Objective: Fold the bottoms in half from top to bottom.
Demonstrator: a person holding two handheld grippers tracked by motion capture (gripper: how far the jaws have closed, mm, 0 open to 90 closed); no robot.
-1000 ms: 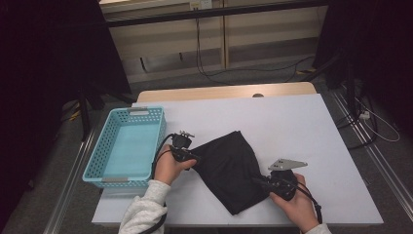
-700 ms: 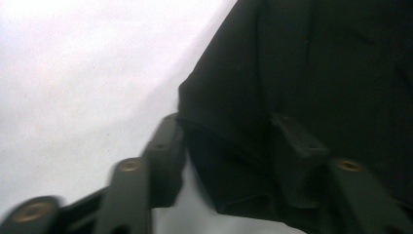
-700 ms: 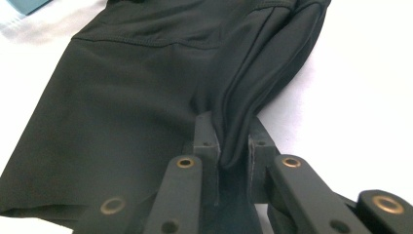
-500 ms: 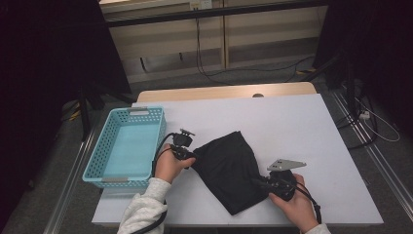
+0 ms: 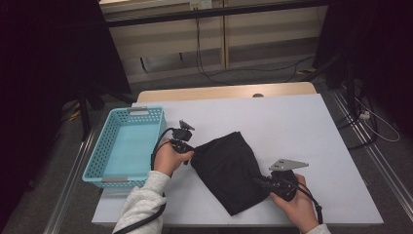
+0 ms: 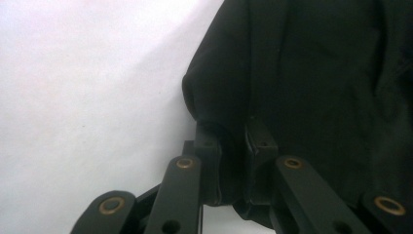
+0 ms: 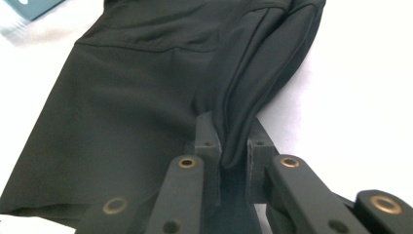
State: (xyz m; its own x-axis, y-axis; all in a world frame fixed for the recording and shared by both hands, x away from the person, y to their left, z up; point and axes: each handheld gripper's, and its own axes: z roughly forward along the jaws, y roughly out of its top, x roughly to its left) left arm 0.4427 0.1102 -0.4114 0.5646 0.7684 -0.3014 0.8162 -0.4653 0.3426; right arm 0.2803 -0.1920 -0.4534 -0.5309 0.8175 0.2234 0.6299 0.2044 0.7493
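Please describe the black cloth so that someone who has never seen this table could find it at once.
Look at the white table and, on its left side, the blue basket. Just right of the basket, near the front edge, lies the black cloth, folded flat, with the left gripper and the right gripper each pinching an edge. It is the one dark, soft thing on the table.

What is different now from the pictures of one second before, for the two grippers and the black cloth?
The left gripper has just been closing its jaws and now pinches the left corner of the black cloth, which bunches between its pads in the left gripper view. The right gripper kept its grip on the cloth's right edge and did not move. The cloth, the blue basket and the white table stayed in place.
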